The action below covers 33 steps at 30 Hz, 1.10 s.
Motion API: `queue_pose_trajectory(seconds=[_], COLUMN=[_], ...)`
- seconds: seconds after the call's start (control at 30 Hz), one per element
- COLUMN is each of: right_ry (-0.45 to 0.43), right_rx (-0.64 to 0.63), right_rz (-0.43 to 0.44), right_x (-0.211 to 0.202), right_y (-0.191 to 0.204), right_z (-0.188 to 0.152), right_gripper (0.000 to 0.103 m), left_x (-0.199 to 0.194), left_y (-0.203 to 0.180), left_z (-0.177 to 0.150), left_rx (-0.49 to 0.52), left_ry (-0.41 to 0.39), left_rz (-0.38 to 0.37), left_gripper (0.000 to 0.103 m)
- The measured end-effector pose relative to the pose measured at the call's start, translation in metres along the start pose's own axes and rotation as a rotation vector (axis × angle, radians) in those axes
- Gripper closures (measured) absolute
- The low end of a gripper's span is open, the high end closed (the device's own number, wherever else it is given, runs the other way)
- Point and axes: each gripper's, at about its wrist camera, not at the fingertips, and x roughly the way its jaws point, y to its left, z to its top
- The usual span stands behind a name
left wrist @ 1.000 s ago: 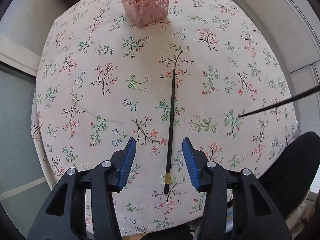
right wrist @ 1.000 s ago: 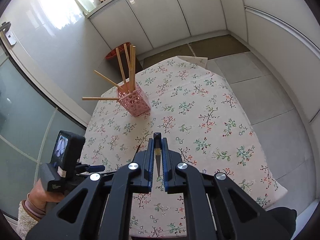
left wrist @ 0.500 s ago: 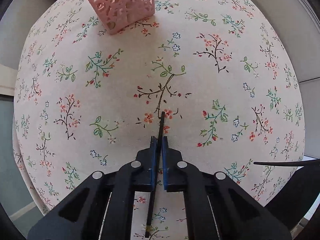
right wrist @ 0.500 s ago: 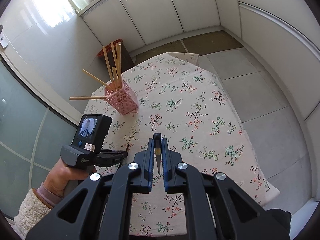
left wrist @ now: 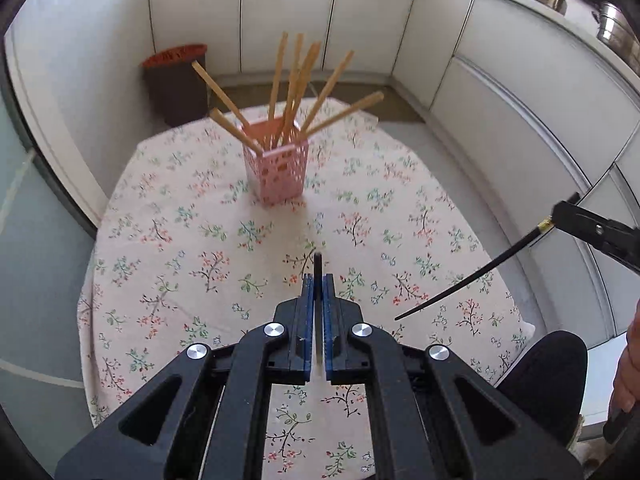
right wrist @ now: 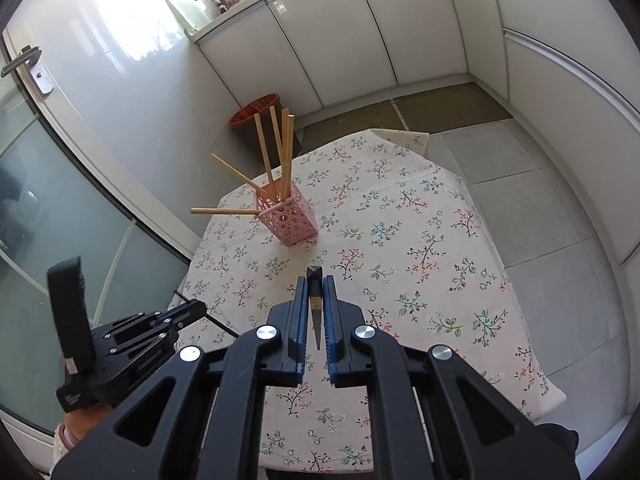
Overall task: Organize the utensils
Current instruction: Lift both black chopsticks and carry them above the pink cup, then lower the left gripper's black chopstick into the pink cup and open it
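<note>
Your floral tabletop carries a pink basket at its far side; white cabinets behind. Both grippers' fingers are clamped on black chopsticks.

This is a home kitchen. White cabinets line the walls around a small table under a flowered tablecloth. Steel pots stand on the counter above the cabinets, right of the table, and a glass door is on its left.
</note>
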Motion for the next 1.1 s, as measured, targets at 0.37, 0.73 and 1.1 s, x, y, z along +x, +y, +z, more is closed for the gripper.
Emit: queue_pose_trajectory(seconds=[0.37,0.73,1.1], right_ry=[-0.058,-0.140,-0.195], right_rx=[-0.079,-0.176,-0.199], right_rz=[0.021,0.081,0.092], right_x=[-0.031,-0.062,-0.051], right_y=[0.030,0.068,0.075], right_z=[0.022,0.064,0.116], right_gripper=[0.095,0.095,0.095], left_x=[-0.047,-0.075,-0.047], left_y=[-0.022,-0.017,0.000], left_z=[0.027,0.075,0.177], left_rx=[0.022,0.024,-0.060], left_ry=[-0.129,-0.211,-0.317], left_rz=[-0.001,0.013,0.108], left_gripper=[0.100,0.100,0.100])
